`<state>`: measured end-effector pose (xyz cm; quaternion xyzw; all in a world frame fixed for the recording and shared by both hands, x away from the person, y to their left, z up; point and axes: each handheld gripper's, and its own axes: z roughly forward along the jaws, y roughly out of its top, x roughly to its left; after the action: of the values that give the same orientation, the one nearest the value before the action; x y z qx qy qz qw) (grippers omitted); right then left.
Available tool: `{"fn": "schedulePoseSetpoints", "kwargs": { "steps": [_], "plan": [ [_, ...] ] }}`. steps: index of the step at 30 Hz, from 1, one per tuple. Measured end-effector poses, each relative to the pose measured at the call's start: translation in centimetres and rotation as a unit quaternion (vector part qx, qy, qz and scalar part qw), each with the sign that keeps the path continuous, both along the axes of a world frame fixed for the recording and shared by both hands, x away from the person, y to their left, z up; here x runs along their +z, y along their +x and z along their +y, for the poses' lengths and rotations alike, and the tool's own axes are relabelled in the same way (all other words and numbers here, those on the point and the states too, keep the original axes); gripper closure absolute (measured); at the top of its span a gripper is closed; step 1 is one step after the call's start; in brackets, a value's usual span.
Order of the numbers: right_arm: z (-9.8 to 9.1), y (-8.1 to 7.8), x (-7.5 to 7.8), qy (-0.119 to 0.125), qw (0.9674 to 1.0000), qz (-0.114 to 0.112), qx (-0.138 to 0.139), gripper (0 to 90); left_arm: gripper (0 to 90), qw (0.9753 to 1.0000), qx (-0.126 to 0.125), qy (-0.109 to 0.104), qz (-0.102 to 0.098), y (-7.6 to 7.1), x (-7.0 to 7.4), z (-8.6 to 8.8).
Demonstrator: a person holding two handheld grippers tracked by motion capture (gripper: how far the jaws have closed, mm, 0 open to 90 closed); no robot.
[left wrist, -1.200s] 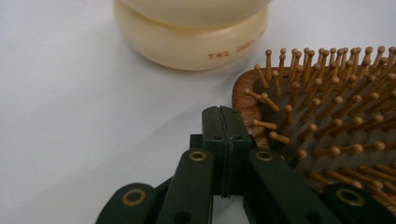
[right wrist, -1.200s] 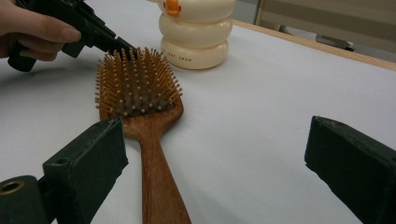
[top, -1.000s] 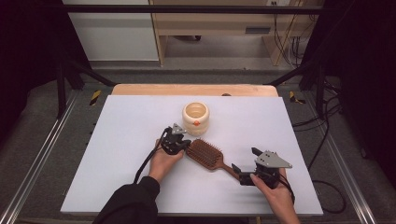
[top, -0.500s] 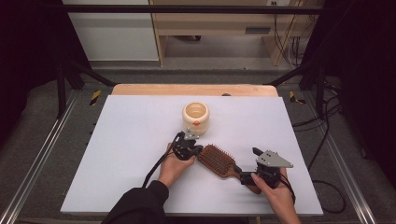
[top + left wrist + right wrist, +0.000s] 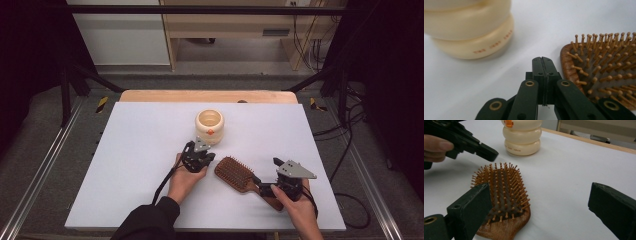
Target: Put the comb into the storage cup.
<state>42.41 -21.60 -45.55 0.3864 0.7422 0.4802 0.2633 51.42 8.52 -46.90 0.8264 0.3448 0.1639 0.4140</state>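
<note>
The hairbrush (image 5: 239,173) lies bristles-up on the white tabletop (image 5: 140,150), between the two hands, with its long axis running on a slant: the oval head points up and left toward the cream jar (image 5: 209,125), and the handle trails down and right to the person's right hand. That slant decides the coming move. The right gripper (image 5: 280,184) sits at the handle end, and in the right gripper view its jaws stand wide apart, the left one in front of the near part of the bristle bed (image 5: 504,187) and the right one well off to the side over bare tabletop, so nothing is pinched yet; the handle itself runs toward the camera below the frame edge. It looks like the nearer hand to take the brush by its handle, closing across the narrow neck. The left gripper (image 5: 204,157) has its jaws pressed fully together and empty; in the left gripper view the tips point at the gap between the jar (image 5: 469,27) and the rounded end of the brush head (image 5: 604,65), just beside the brush rim, though I cannot tell whether they touch it.
</note>
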Motion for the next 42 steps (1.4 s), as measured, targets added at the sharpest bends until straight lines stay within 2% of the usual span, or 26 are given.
{"fn": "schedulePoseSetpoints", "kwargs": {
  "steps": [3, 5, 6, 7, 8, 13, 14, 15, 16, 17, 18, 19, 20, 21, 22, 24, 25, 26, 27, 28, 29, 32, 33, 35, 39, 42],
  "plan": [
    [-0.1, 0.0, 0.1, 0.0, 1.0, 0.006, 0.001, 5.2, 90.0, 0.9996, 0.017, -0.017, -0.011, -1.1, 0.4, 2.5],
    [0.0, 0.0, 0.1, 0.0, 0.9999, 0.011, 0.003, 5.2, 90.0, 0.9995, 0.021, -0.018, -0.016, -1.5, 0.4, 3.2],
    [0.1, 0.0, 0.2, -0.003, 0.9998, 0.019, 0.006, 5.3, 90.0, 0.9991, 0.027, -0.019, -0.027, -2.2, 0.6, 4.5],
    [0.1, 0.0, 0.2, -0.003, 0.9998, 0.019, 0.006, 5.3, 90.0, 0.9991, 0.027, -0.019, -0.027, -2.2, 0.6, 4.5],
    [0.1, -0.1, 0.3, -0.004, 0.9996, 0.028, 0.01, 5.3, 90.0, 0.9985, 0.035, -0.028, -0.033, -2.9, 0.7, 5.9],
    [0.1, -0.2, 0.4, -0.002, 0.9991, 0.04, 0.012, 6.2, 90.0, 0.9965, 0.054, -0.029, -0.057, -4.8, 0.9, 9.8],
    [0.1, -0.2, 0.4, -0.002, 0.9991, 0.04, 0.012, 6.2, 89.9, 0.9965, 0.054, -0.029, -0.057, -4.8, 0.9, 9.8],
    [0.1, -0.3, 0.5, -0.001, 0.9991, 0.041, 0.009, 6.8, 89.8, 0.9952, 0.066, -0.035, -0.063, -5.7, 0.8, 11.6],
    [0.1, -0.3, 0.6, -0.001, 0.9991, 0.041, 0.008, 7.1, 89.7, 0.9942, 0.075, -0.042, -0.065, -6.0, 0.7, 12.4],
    [0.1, -0.3, 0.6, -0.001, 0.9991, 0.041, 0.008, 7.1, 89.2, 0.9942, 0.075, -0.042, -0.065, -6.0, 0.7, 12.4],
    [0.2, -0.5, 0.7, -0.006, 0.9992, 0.038, 0.007, 7.5, 88.2, 0.9927, 0.086, -0.052, -0.067, -6.4, 0.8, 13.9],
    [0.2, -0.5, 0.7, -0.006, 0.9992, 0.038, 0.007, 7.5, 86.6, 0.9927, 0.086, -0.052, -0.067, -6.4, 0.8, 13.9],
    [0.4, -0.6, 1.0, -0.01, 0.9992, 0.037, 0.011, 7.7, 82.1, 0.9901, 0.096, -0.066, -0.079, -6.8, 1.3, 15.1],
    [0.4, -0.6, 1.0, -0.01, 0.9992, 0.037, 0.011, 7.7, 76.3, 0.9901, 0.096, -0.066, -0.079, -6.8, 1.3, 15.1],
    [0.4, -0.6, 1.0, -0.012, 0.9992, 0.037, 0.012, 7.9, 66.2, 0.9876, 0.106, -0.071, -0.091, -7.1, 1.6, 15.7],
    [0.6, -0.6, 1.0, -0.017, 0.9982, 0.054, 0.017, 8.3, 54.1, 0.9846, 0.12, -0.062, -0.111, -7.5, 2.0, 16.3],
    [0.6, -0.6, 1.0, -0.019, 0.9976, 0.063, 0.02, 8.5, 48.1, 0.9805, 0.135, -0.06, -0.13, -8.0, 2.1, 16.9],
    [0.6, -0.6, 1.0, -0.019, 0.9976, 0.063, 0.02, 8.5, 41.5, 0.9805, 0.135, -0.06, -0.13, -8.0, 2.1, 16.9],
    [0.6, -0.6, 1.1, -0.02, 0.9974, 0.067, 0.021, 8.5, 41.5, 0.9793, 0.14, -0.056, -0.136, -8.3, 2.1, 17.2],
    [0.6, -0.6, 1.1, -0.021, 0.9967, 0.074, 0.025, 8.9, 32.3, 0.9779, 0.145, -0.052, -0.141, -8.8, 2.2, 17.7],
    [0.6, -0.6, 1.1, -0.021, 0.9967, 0.075, 0.025, 8.9, 29.3, 0.977, 0.147, -0.051, -0.145, -9.0, 2.3, 17.9],
    [0.6, -0.6, 1.1, -0.024, 0.9967, 0.074, 0.025, 8.8, 18.5, 0.9757, 0.152, -0.055, -0.148, -9.4, 2.3, 18.5],
    [0.6, -0.6, 1.1, -0.024, 0.9967, 0.074, 0.025, 8.8, 18.5, 0.9753, 0.155, -0.057, -0.146, -9.6, 2.3, 18.8],
    [0.6, -0.6, 1.0, -0.026, 0.9969, 0.071, 0.019, 8.8, 9.0, 0.9743, 0.16, -0.066, -0.143, -10.2, 2.1, 19.6],
    [0.6, -0.7, 1.0, -0.03, 0.997, 0.068, 0.02, 8.7, 5.9, 0.9728, 0.161, -0.071, -0.151, -10.5, 2.2, 20.4],
    [0.6, -0.8, 1.0, -0.034, 0.9968, 0.069, 0.021, 8.8, 5.6, 0.9724, 0.16, -0.08, -0.15, -10.1, 1.8, 20.8]
  ]
}}
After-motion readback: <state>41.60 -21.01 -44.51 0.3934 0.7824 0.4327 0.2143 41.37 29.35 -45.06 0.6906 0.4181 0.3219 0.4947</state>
